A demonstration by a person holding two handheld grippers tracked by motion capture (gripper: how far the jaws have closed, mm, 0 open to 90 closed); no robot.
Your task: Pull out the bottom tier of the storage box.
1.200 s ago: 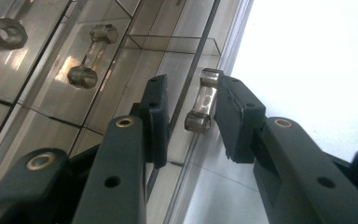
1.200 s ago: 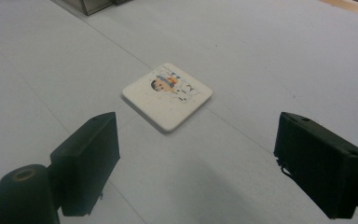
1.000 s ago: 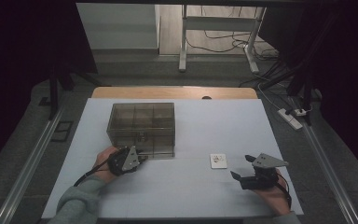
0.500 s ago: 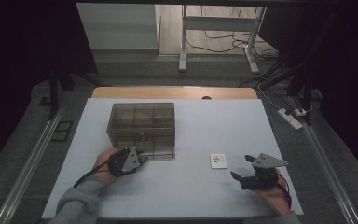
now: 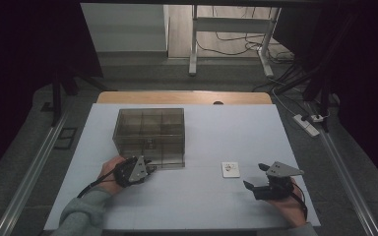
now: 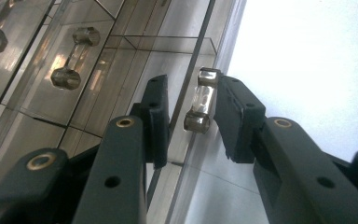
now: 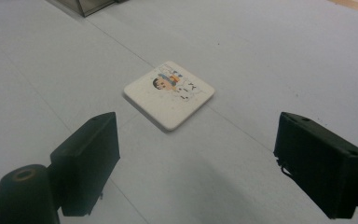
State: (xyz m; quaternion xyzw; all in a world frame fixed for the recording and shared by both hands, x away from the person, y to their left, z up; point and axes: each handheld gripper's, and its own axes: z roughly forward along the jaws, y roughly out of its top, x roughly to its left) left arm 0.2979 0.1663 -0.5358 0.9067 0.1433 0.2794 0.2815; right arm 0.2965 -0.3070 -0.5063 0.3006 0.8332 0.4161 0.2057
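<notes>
- Drawer handle (image 6: 199, 100), a short clear plastic bar with smoky end caps, stands between the jaws of my left gripper (image 6: 193, 122); its long axis runs up and down in the left gripper view, parallel to the pads.
- Those jaws are partly apart. The right-hand pad looks to be touching or just beside the handle and the left-hand pad is a little off it, so I would not call it clamped.
- From above, my left gripper (image 5: 145, 168) sits at the near left corner of the smoky transparent drawer cabinet (image 5: 150, 135), pointing right along its near face, so the handle lies straight ahead of me.
- My left hand is plainly the nearer one to the cabinet.
- My right gripper (image 5: 256, 176) rests well apart on the near right of the pale blue table cover (image 5: 197, 196), jaws wide and empty.
- Just beyond it, toward the left and far side, lies a small white square tile with a cartoon print (image 7: 169, 94), flat and untouched.
</notes>
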